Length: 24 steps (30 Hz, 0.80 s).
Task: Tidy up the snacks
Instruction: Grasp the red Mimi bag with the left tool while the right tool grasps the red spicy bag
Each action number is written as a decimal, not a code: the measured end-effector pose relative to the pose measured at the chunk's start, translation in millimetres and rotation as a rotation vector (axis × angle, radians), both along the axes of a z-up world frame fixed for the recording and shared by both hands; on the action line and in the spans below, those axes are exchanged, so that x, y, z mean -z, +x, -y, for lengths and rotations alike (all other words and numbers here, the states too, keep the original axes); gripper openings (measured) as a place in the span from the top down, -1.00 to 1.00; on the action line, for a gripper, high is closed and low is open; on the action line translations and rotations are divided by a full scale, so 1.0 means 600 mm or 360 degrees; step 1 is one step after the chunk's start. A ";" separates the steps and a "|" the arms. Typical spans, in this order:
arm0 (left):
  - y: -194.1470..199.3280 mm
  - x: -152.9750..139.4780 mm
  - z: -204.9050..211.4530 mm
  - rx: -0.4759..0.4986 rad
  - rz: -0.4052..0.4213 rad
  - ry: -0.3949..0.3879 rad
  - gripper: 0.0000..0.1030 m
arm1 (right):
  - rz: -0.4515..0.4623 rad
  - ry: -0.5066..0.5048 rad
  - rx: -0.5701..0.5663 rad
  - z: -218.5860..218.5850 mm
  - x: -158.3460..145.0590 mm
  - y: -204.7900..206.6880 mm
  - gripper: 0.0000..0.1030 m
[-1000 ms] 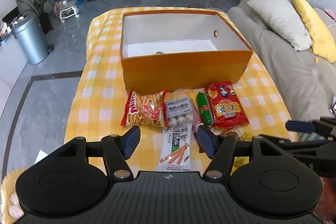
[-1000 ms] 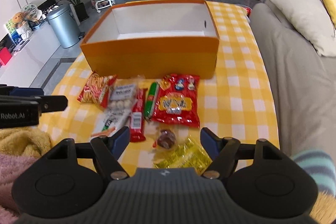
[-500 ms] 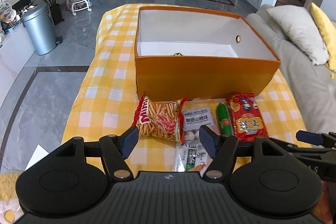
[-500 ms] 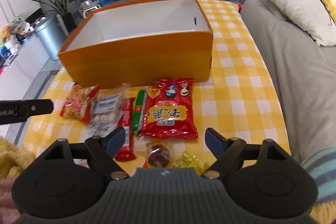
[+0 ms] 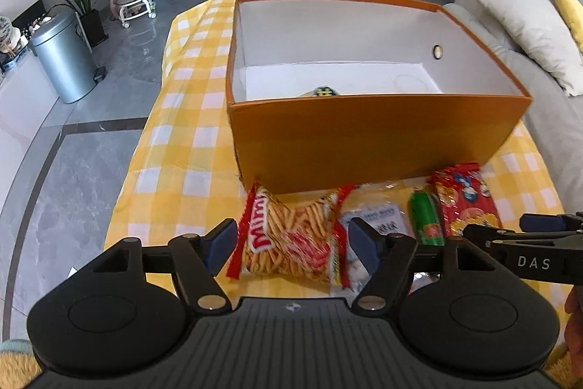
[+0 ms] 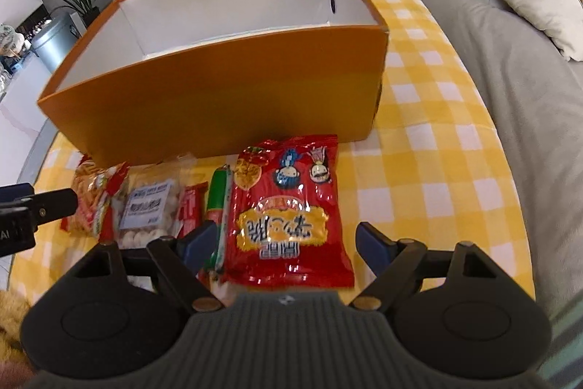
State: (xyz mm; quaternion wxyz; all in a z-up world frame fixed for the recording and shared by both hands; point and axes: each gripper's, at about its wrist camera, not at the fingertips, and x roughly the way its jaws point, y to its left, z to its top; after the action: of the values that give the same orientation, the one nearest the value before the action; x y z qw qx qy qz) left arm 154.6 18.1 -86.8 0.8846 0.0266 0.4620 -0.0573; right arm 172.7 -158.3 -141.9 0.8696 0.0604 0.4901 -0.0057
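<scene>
An open orange box (image 5: pixel 364 133) with white inside stands on the yellow checked tablecloth (image 5: pixel 175 148); a small item (image 5: pixel 320 92) lies inside by its front wall. Snack packs lie in a row before it. My left gripper (image 5: pixel 291 243) is open, its fingers on either side of the orange stick-snack bag (image 5: pixel 288 236). My right gripper (image 6: pixel 284 243) is open around the big red bag (image 6: pixel 288 217). Between them lie a clear bag of white balls (image 6: pixel 145 210), a small red bar (image 6: pixel 189 206) and a green sausage (image 6: pixel 218 203).
A grey sofa (image 6: pixel 510 79) with cushions runs along the table's right side. A metal bin (image 5: pixel 62 57), plants and a water bottle stand on the floor to the left. Each gripper shows at the edge of the other's view.
Both grippers have moved forward towards the box. The left one now frames the orange stick-snack bag, the right one the big red bag. The packs nearest me have dropped out of view.
</scene>
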 end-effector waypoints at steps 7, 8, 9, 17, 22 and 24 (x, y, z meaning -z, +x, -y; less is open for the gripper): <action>0.027 0.019 -0.001 0.0010 -0.0057 0.0035 -0.59 | -0.0099 -0.0027 0.0001 -0.004 0.027 0.039 -0.56; 0.029 0.023 -0.001 0.0008 -0.0067 0.0031 -0.59 | -0.0112 -0.0037 0.0000 -0.004 0.031 0.042 -0.56; 0.031 0.026 -0.002 -0.0001 -0.0080 0.0026 -0.59 | -0.0117 -0.0032 -0.0002 -0.004 0.034 0.043 -0.56; 0.043 0.043 0.002 -0.0003 -0.0153 -0.0012 -0.58 | -0.0147 -0.0014 -0.0016 -0.008 0.052 0.053 -0.52; 0.048 0.048 0.010 0.0010 -0.0172 -0.0020 -0.57 | -0.0163 -0.0057 -0.0040 -0.018 0.061 0.059 -0.48; 0.050 0.049 0.010 0.0006 -0.0179 -0.0021 -0.57 | -0.0162 -0.0057 -0.0045 -0.020 0.061 0.059 -0.46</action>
State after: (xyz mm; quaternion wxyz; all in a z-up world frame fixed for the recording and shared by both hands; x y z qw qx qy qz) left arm 184.6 12.1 -116.3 0.8573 0.0184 0.5106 -0.0634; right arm 208.4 -146.3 -178.5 0.8445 0.0375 0.5342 -0.0052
